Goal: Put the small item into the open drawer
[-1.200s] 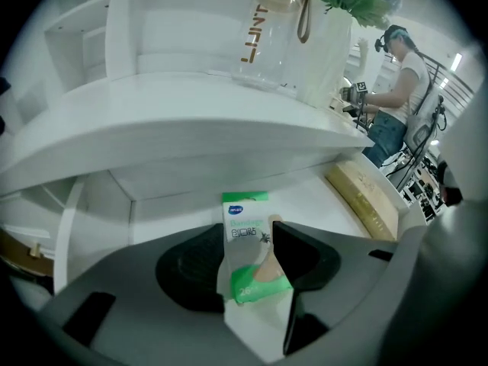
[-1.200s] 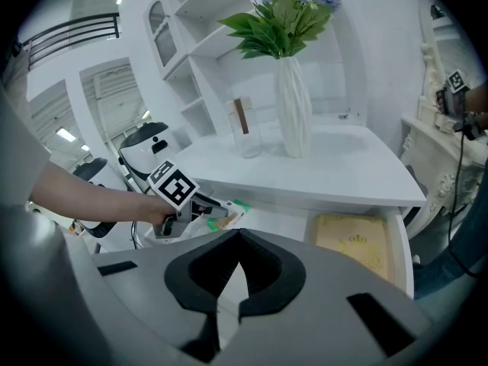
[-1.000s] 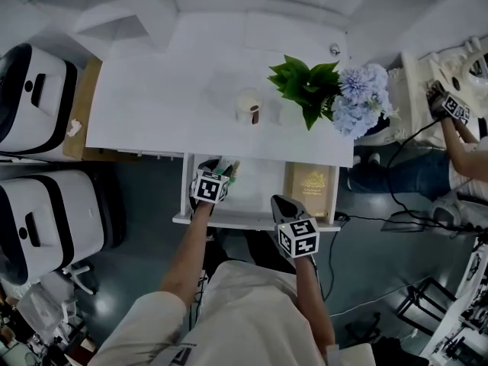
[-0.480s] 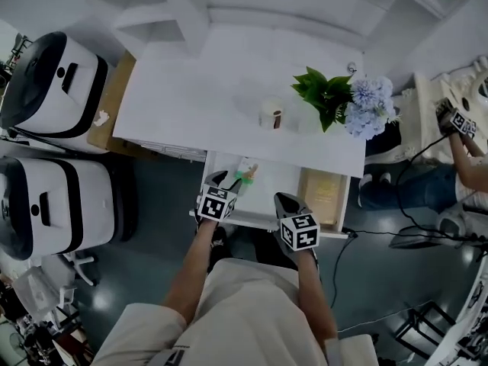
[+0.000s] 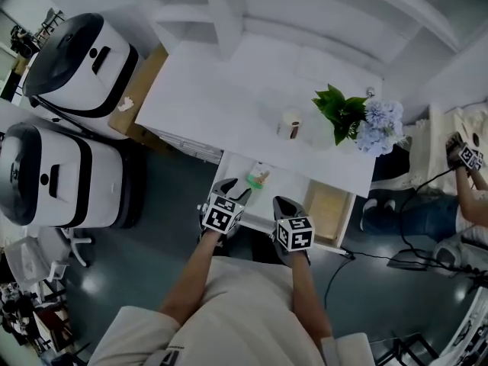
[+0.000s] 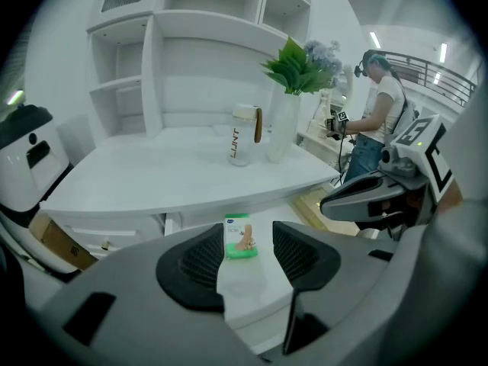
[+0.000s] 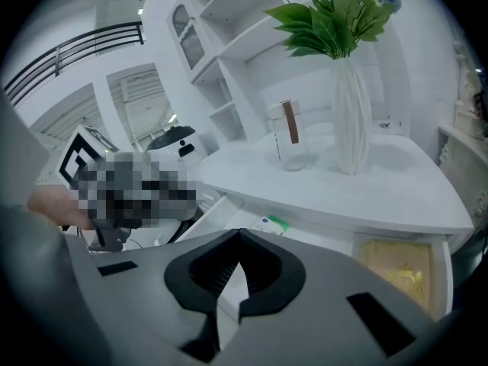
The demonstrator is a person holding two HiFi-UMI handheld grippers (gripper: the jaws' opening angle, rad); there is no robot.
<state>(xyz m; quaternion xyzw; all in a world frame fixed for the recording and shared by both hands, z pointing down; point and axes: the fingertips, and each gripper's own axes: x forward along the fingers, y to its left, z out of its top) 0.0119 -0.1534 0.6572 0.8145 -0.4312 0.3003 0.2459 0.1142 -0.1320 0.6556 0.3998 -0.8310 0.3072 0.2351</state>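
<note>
The small item, a green and white packet (image 5: 258, 178), lies flat in the left part of the open white drawer (image 5: 288, 191) under the desk. In the left gripper view the packet (image 6: 240, 237) shows on the drawer floor (image 6: 252, 284) beyond my two spread jaws, touching neither. My left gripper (image 5: 226, 187) (image 6: 248, 239) is open and empty at the drawer's front left. My right gripper (image 5: 284, 204) (image 7: 239, 233) is shut on nothing and hovers at the drawer's front middle. From the right gripper view the packet (image 7: 273, 223) lies beyond its tips.
A yellow flat box (image 5: 326, 204) fills the drawer's right part. On the desk (image 5: 221, 97) stand a jar (image 5: 291, 124) and a vase of leaves and blue flowers (image 5: 354, 117). Two white machines (image 5: 53, 166) and a cardboard box (image 5: 141, 88) sit left. Another person (image 5: 467, 162) works at right.
The left gripper let go of the packet and drew back toward the drawer's front; the packet now rests in the drawer. The head view swung, so the desk appears turned.
</note>
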